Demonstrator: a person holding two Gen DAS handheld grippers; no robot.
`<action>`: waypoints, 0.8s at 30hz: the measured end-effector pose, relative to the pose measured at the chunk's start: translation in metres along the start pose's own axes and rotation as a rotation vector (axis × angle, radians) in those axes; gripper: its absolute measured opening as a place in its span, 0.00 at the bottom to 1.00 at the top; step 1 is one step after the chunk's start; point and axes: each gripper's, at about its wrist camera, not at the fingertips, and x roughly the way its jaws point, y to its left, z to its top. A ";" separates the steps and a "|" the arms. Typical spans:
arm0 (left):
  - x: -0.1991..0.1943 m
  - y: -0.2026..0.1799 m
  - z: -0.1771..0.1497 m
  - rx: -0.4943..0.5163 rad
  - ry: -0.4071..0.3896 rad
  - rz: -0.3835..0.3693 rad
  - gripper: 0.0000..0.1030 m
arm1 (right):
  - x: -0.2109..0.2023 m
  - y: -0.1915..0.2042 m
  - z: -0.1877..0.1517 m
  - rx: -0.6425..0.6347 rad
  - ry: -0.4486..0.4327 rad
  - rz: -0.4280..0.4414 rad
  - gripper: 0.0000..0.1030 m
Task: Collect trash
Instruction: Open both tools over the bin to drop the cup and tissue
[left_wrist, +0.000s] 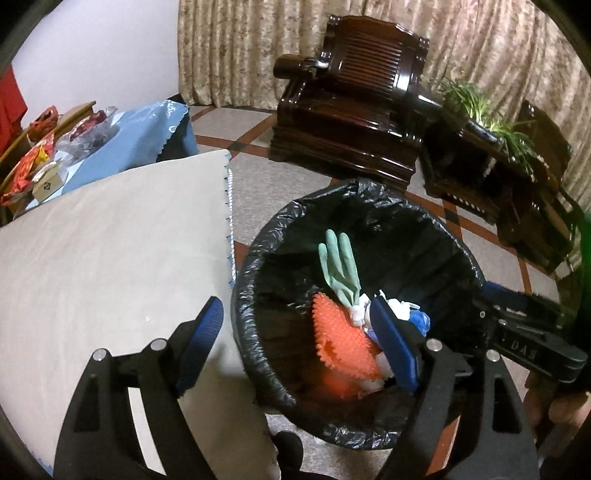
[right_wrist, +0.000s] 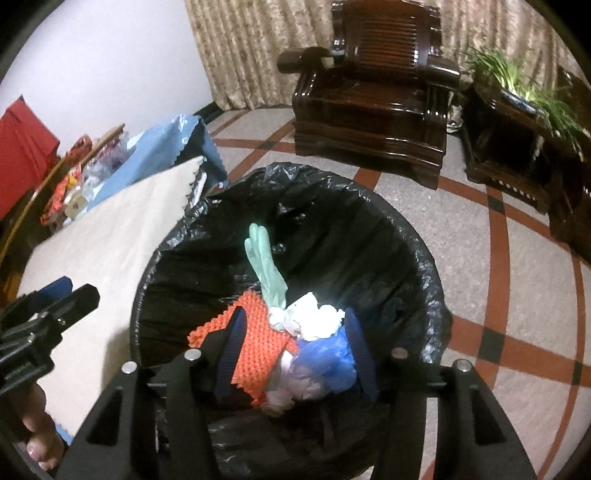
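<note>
A bin lined with a black bag (left_wrist: 255, 258) (right_wrist: 424, 266) stands on the floor beside the table. Inside it lie a green rubber glove (left_wrist: 340, 262) (right_wrist: 264, 258), an orange nubby mat (left_wrist: 340, 332) (right_wrist: 258, 339), crumpled white paper (right_wrist: 317, 321) and a blue plastic bag (right_wrist: 325, 358). My left gripper (left_wrist: 295, 306) is wide open, straddling the bin's near-left rim, with nothing held. My right gripper (right_wrist: 295, 317) hangs open over the bin's mouth. The trash shows between its blue pads, but they do not press on it. Each gripper also shows in the other's view: right gripper (left_wrist: 517, 314), left gripper (right_wrist: 55, 295).
A table under a beige cloth (left_wrist: 110, 258) (right_wrist: 110, 229) lies left of the bin, with a blue cloth and cluttered packets (left_wrist: 48, 158) behind it. A dark wooden armchair (left_wrist: 351, 103) (right_wrist: 376, 92) and a plant on a side table (left_wrist: 491, 122) stand at the back. The floor is tiled.
</note>
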 end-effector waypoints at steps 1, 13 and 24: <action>-0.003 0.001 0.000 0.003 -0.007 0.006 0.78 | -0.002 -0.001 -0.002 0.010 -0.004 0.005 0.53; -0.041 0.039 -0.017 -0.023 -0.019 0.075 0.88 | -0.033 0.019 -0.018 0.024 -0.066 -0.033 0.61; -0.154 0.094 -0.045 -0.062 -0.118 0.182 0.91 | -0.123 0.087 -0.036 0.037 -0.241 -0.104 0.94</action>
